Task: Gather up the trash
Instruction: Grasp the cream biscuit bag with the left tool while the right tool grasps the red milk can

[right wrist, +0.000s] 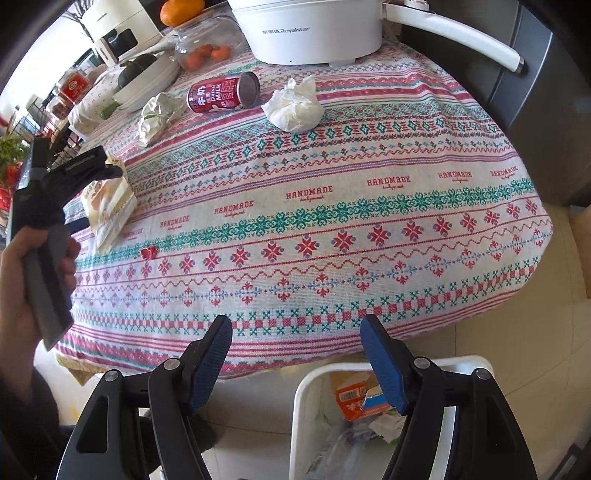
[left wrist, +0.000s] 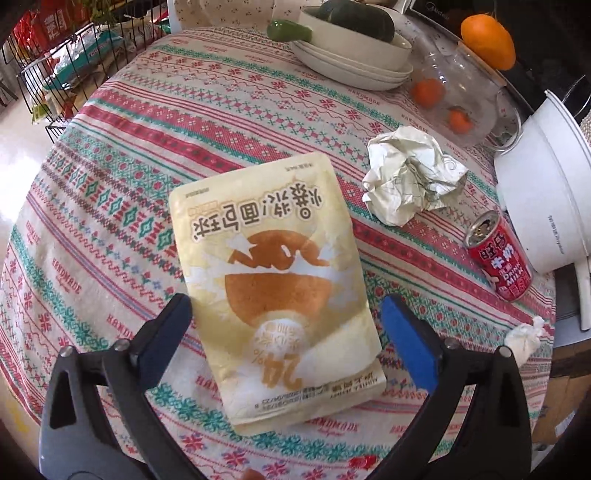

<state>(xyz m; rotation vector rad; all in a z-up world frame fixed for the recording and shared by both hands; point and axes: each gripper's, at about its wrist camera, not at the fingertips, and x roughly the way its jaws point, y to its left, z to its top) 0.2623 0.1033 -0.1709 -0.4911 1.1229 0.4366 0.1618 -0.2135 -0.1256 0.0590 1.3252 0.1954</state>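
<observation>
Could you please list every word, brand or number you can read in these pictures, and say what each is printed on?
"HANDMADE", repeated: tablecloth
"Royalstar": white cooker
"DRINK MILK": red can
"24%", seen upside down: snack bag
The large Chinese characters on the snack bag and can are clear; the fine print on the bag's bottom edge is too small to read.
The label on the carton in the bin is blurred.

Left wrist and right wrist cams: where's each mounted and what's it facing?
Left wrist: on the left gripper, tilted down at the snack bag between its open fingers; only those show.
Right wrist: on the right gripper, open over the table edge and trash bin; a hand holds the left gripper.
Shared: snack bag, paper ball, red can, tissue wad.
</observation>
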